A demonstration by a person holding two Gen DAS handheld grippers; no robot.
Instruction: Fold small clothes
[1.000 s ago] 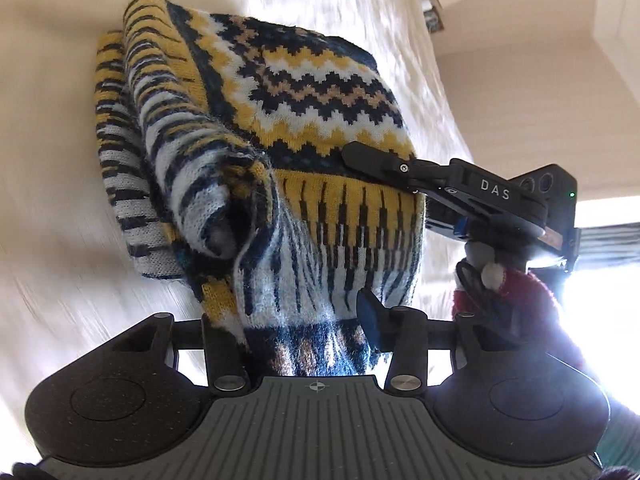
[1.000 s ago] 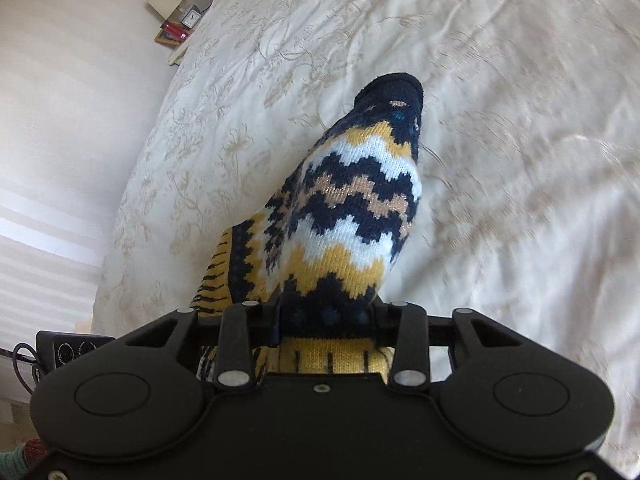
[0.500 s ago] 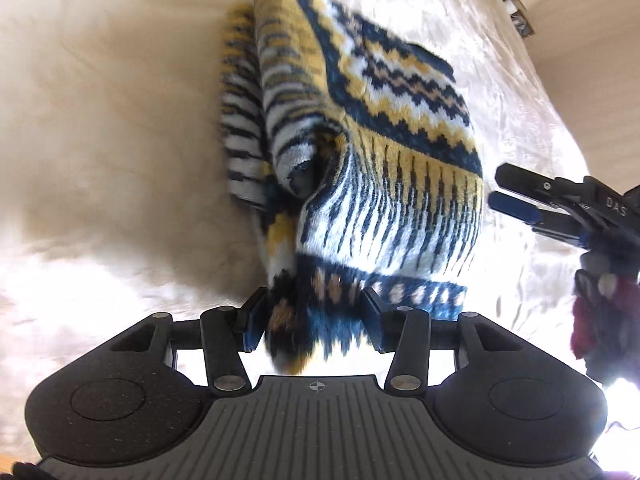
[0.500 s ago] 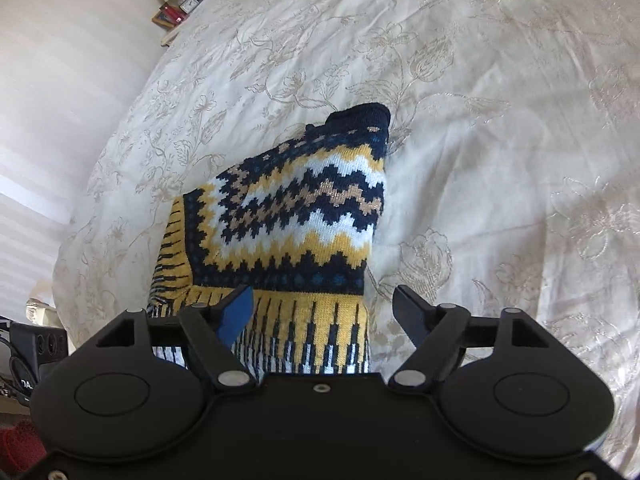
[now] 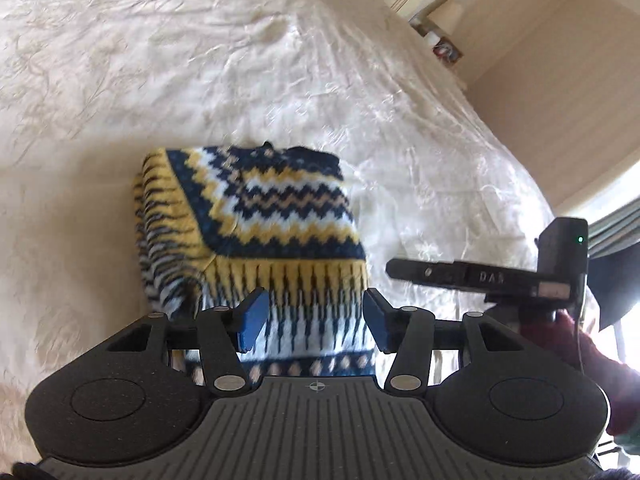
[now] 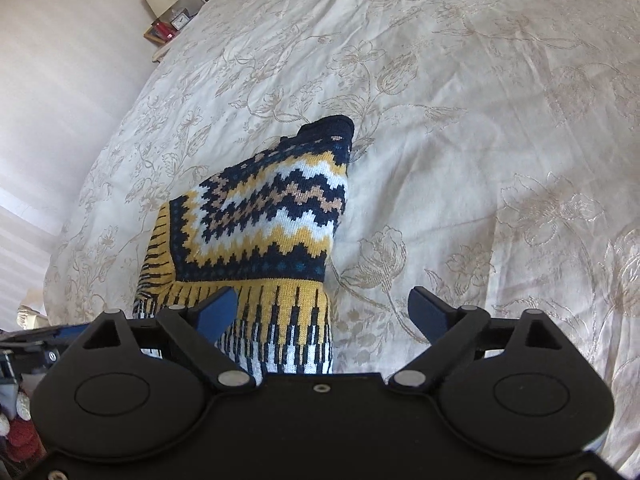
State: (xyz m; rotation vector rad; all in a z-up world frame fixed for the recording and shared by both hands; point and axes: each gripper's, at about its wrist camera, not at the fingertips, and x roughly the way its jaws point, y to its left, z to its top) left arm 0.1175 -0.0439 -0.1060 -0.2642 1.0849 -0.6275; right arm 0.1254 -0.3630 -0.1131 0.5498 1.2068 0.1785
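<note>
A small knitted sweater (image 5: 256, 236) in navy, yellow and white zigzag lies folded into a compact block on the cream bedspread (image 5: 160, 80). My left gripper (image 5: 314, 322) is open, its blue pads on either side of the sweater's near hem, not gripping it. My right gripper (image 6: 322, 314) is open and wide, just above the sweater's (image 6: 260, 240) near right edge. The right gripper also shows in the left wrist view (image 5: 480, 278), to the right of the sweater.
The floral embroidered bedspread (image 6: 480, 120) spreads all around the sweater. A nightstand with a lamp and clock (image 6: 168, 20) stands by the wall past the bed's far corner. A bright window is at the right in the left wrist view.
Both grippers have opened and let go of the sweater. It now lies flat and folded on the bed. The right gripper has drawn back to the right.
</note>
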